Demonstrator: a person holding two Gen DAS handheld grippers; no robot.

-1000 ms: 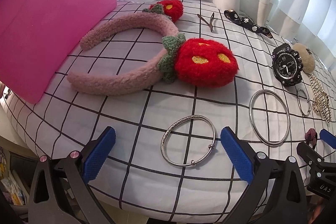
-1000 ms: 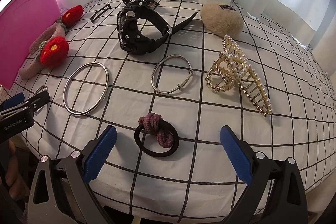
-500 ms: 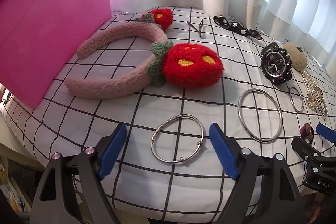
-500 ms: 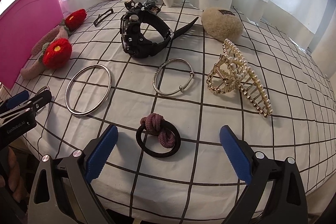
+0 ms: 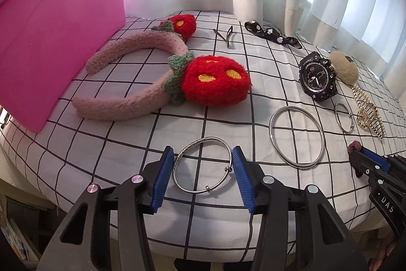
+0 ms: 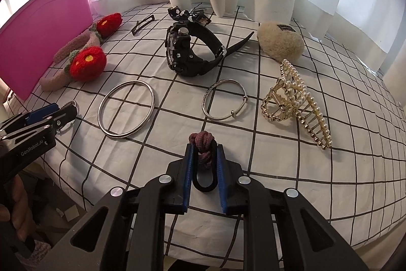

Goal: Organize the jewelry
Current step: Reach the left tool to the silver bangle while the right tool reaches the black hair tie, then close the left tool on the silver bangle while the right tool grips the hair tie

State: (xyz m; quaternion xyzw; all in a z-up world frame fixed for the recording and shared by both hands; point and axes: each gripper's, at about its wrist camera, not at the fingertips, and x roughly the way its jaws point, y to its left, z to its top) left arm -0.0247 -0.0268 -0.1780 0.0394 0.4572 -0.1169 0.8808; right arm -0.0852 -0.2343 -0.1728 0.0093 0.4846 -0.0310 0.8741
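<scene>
Left gripper (image 5: 203, 169): jaws narrowed until the blue pads (image 5: 162, 177) stand at either side of the silver bangle (image 5: 203, 165); whether they press it yet I cannot tell
Silver bangle: lies flat on the checked cloth (image 5: 228, 128) near the front edge, between the fingers; thin, rigid metal, light and smooth, likely to slip or pivot if squeezed across its width
Hold for the bangle: my judgement is that a pinch on the wire of the rim is surer than a squeeze from both sides
Right gripper (image 6: 204, 169): closed tight on the hair tie (image 6: 204, 164), the loop squashed between the pads
Hair tie: at the front of the cloth, in the jaws; black elastic with a mauve knot (image 6: 201, 141) poking past the tips; soft, springy, light, not fragile
Hold for the tie: the band yields, so the grip looks secure, though it may spring on release
Pink bin (image 5: 58, 24): at the left, just beside the plush headband (image 5: 132, 100); probably where things go
Untouched: large ring (image 6: 127, 108), second bangle (image 6: 224, 99), watch (image 6: 189, 52), pearl claw clip (image 6: 294, 98)
</scene>
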